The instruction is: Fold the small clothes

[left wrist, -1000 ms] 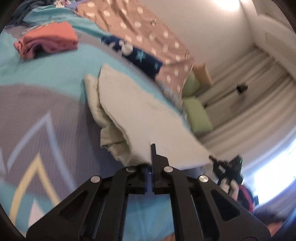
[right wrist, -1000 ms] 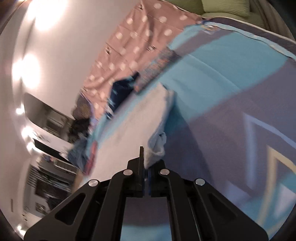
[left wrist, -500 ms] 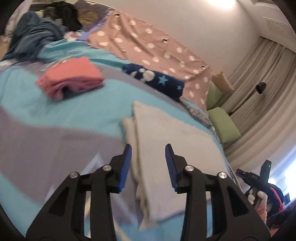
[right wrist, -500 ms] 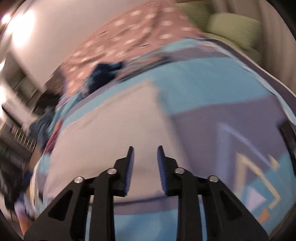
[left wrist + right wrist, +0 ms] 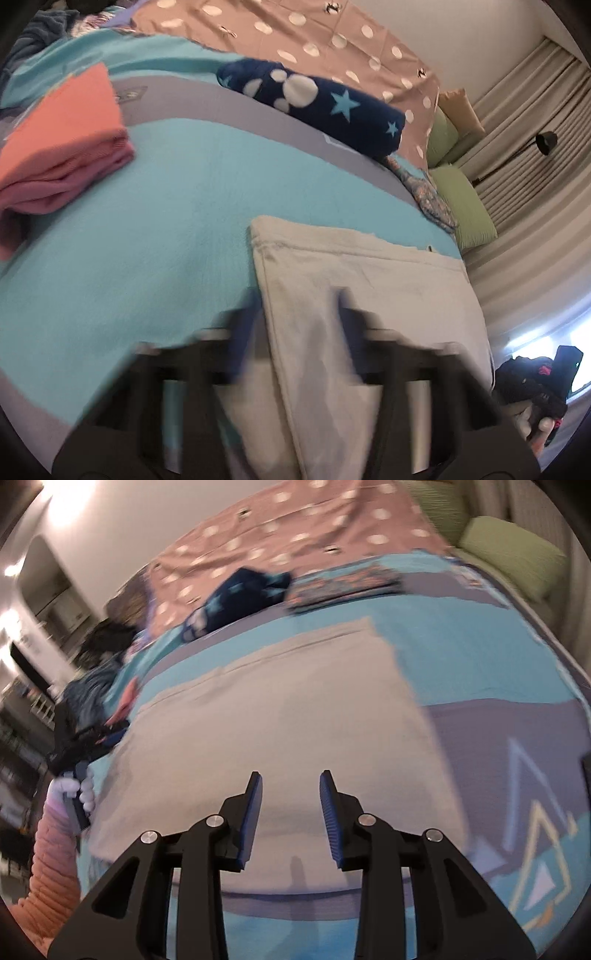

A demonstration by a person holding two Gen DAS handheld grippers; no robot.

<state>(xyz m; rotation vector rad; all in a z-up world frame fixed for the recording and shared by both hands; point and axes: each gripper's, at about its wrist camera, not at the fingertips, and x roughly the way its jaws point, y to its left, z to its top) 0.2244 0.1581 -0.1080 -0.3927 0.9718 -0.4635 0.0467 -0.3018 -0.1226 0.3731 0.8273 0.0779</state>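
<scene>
Under my tools: bed with turquoise-and-grey patterned cover (image 5: 177,221) | folded cream-white cloth (image 5: 369,295) flat on it | folded coral-pink clothes stack (image 5: 62,136) to my left | navy star-print rolled fleece (image 5: 317,107) further back | green pillows (image 5: 465,203) at the far edge

Your right gripper (image 5: 290,794) hangs over the near part of the flat, cream-white folded cloth (image 5: 280,716), its blue-padded fingers (image 5: 255,808) spread apart with nothing between them. The cloth lies on the turquoise and grey patterned bedspread (image 5: 480,653). Beyond the cloth's far edge sit a dark navy bundled garment (image 5: 240,598) and, farther back, a dusty-pink polka-dot blanket (image 5: 295,528). Off the cloth's far right corner is a green cushion (image 5: 513,554). At the cloth's left edge, your left hand (image 5: 74,790) grips a black handle.
</scene>
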